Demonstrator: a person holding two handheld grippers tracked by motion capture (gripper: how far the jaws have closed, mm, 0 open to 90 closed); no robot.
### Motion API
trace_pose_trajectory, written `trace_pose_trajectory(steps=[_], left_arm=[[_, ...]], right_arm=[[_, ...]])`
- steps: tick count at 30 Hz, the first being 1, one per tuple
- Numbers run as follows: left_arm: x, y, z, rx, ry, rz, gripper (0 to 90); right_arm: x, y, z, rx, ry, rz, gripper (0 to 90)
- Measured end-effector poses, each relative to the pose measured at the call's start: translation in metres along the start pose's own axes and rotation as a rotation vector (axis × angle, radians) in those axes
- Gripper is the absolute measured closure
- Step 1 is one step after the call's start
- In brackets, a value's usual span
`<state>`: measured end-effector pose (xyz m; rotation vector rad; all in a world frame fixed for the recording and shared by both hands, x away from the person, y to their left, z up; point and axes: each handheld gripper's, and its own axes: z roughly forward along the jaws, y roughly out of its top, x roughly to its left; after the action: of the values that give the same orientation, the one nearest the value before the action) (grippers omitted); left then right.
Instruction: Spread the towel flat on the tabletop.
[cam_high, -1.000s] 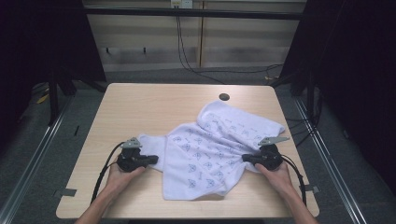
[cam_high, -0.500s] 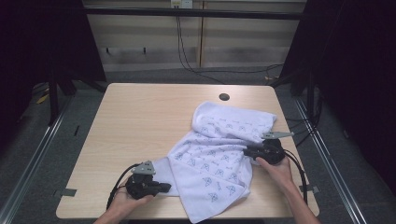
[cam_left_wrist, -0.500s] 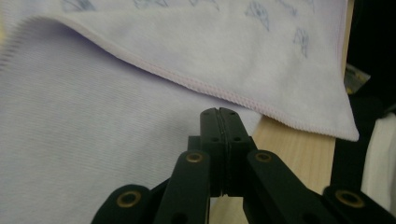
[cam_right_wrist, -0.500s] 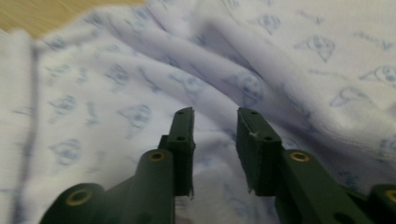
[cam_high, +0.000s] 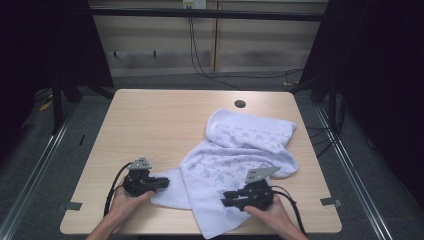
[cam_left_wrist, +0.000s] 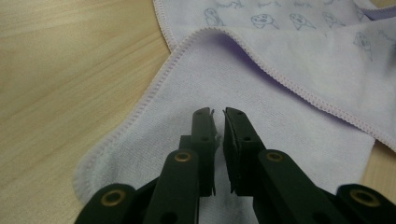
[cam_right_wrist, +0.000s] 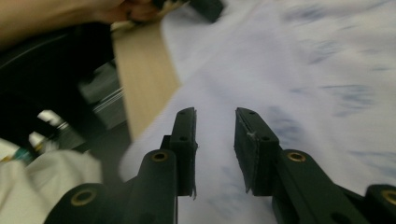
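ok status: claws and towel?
Left claw nearly shut over the towel corner. Right claw open above towel, near table front edge. Nothing in the way.

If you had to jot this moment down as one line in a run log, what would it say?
towel: rumpled on table | left hand-held gripper: nearly closed over plain corner | right hand-held gripper: jaws apart over towel's near edge

Black hand-held gripper (cam_high: 150, 183), brass screws, grey 3-cornered plate, black cable.
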<state>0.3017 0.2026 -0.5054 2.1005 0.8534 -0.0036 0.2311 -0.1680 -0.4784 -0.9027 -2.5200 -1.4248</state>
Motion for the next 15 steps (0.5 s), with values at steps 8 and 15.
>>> trace_pose_trajectory(steps=[8, 15], left_arm=[[0.007, 0.003, 0.004, -0.019, -0.005, -0.016, 82.8], [0.012, 0.007, 0.008, -0.034, 0.004, -0.043, 82.2]], right_arm=[[0.028, -0.001, 0.058, 0.167, 0.077, -0.134, 59.1], [0.038, -0.008, 0.062, 0.116, 0.036, -0.202, 49.7]])
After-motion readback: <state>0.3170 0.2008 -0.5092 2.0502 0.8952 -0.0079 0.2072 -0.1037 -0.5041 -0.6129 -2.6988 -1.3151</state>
